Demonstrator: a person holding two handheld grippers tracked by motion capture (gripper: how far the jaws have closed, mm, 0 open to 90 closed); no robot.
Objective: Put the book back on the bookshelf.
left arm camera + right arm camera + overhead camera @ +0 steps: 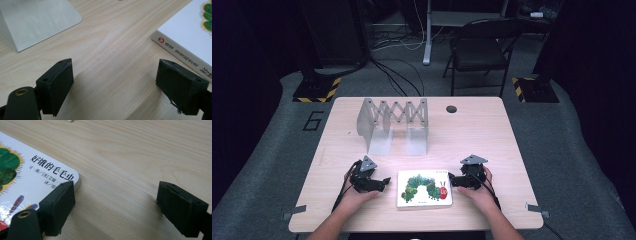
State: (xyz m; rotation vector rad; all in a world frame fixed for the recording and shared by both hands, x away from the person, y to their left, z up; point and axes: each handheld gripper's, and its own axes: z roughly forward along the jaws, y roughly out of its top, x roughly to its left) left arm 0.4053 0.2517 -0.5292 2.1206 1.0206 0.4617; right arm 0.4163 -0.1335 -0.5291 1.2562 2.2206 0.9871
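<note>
On the pale wooden table [472, 135], a hand held the left gripper [371, 181] near the front edge. Its two black jaws were wide apart, and in the left gripper view [115, 82] bare wood lay between them. Ahead of this claw, further back on the table, stood a grey metal folding rack with a criss-cross top and flat feet [393, 125]. One flat grey foot [37, 22] showed ahead of the left jaw in the left gripper view.

Just beside this claw, on its right, lay a white picture book with a green caterpillar on the cover [424, 188]. It lay flat. In the left gripper view the book's white spine [180, 53] passed close by the right jaw.

On the other side of the book, a hand held the right gripper [460, 180]. Its jaws were also wide apart and held nothing [115, 202]. In the right gripper view the book's corner [50, 172] sat right by the left jaw, and I could not tell if they touched. The right jaw stood over bare wood.
</note>
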